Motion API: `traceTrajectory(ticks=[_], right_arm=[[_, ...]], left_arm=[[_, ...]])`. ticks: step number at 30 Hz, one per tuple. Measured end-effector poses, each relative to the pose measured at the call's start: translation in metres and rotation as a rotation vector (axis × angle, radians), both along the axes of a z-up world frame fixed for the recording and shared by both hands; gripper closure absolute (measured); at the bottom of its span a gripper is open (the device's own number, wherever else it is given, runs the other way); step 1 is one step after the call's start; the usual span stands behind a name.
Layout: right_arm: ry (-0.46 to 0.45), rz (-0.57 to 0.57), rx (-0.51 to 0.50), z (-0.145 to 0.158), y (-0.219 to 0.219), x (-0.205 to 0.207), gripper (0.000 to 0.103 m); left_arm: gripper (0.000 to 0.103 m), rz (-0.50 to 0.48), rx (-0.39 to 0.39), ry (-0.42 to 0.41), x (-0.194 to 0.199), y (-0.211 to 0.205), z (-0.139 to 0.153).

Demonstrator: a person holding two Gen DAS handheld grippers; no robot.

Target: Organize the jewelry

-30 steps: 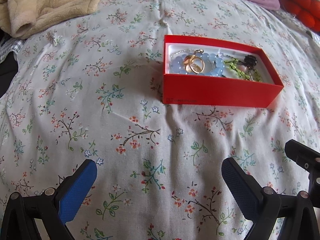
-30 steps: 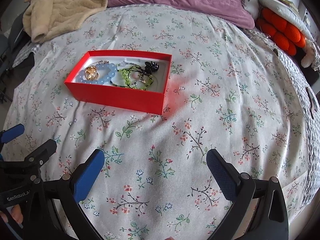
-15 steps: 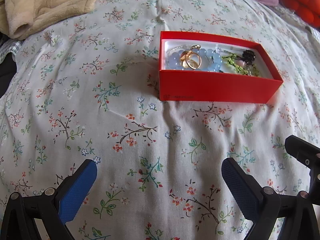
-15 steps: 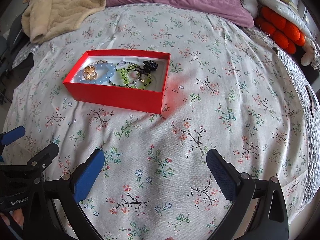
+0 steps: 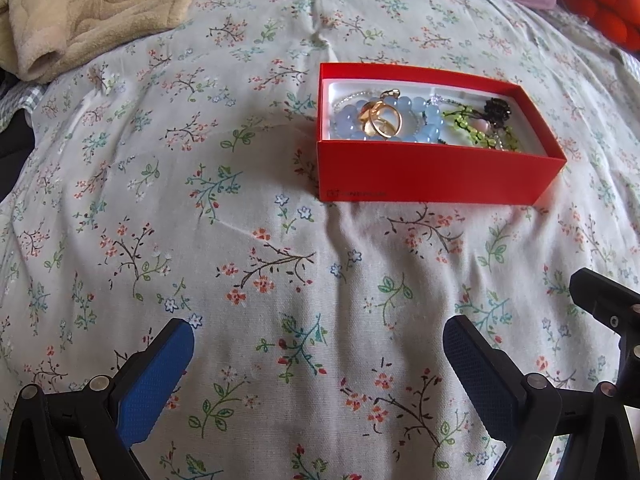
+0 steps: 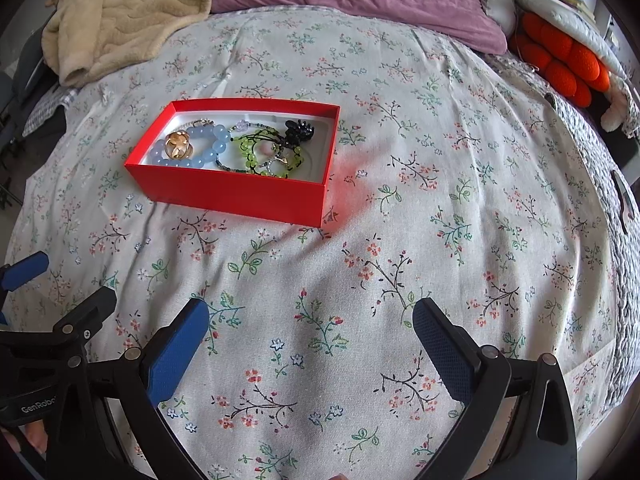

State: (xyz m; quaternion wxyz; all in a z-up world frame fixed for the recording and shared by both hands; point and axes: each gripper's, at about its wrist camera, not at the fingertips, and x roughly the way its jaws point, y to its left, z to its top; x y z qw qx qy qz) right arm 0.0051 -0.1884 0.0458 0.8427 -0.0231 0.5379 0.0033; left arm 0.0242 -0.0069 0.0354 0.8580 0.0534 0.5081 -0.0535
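The red box sits on the bed's floral cover with bead bracelets and gold rings gathered inside, likely why both the left hand-held gripper and right hand-held gripper hover wide and empty, well short of it.

Bed count, quick:
1 red box, 1 blue bead bracelet, 1 green bead strand, 2 grippers – left gripper, right gripper.

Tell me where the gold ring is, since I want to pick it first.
In both views the gold ring lies at the left end of the open red cardboard box, on top of the pale blue bead bracelet.
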Motion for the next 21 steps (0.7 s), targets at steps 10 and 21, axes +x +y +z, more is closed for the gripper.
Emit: traceTrajectory(ticks=[10, 21], right_arm=[[0.0, 0.0, 0.0, 0.0, 0.0, 0.0001, 0.0], [0.001, 0.0, -0.001, -0.0007, -0.0004, 0.0, 0.0]], left_arm=[[0.001, 0.008, 0.011, -0.002, 0.0006, 0.0005, -0.0002], [0.001, 0.021, 0.02, -0.001, 0.0012, 0.0014, -0.0012]])
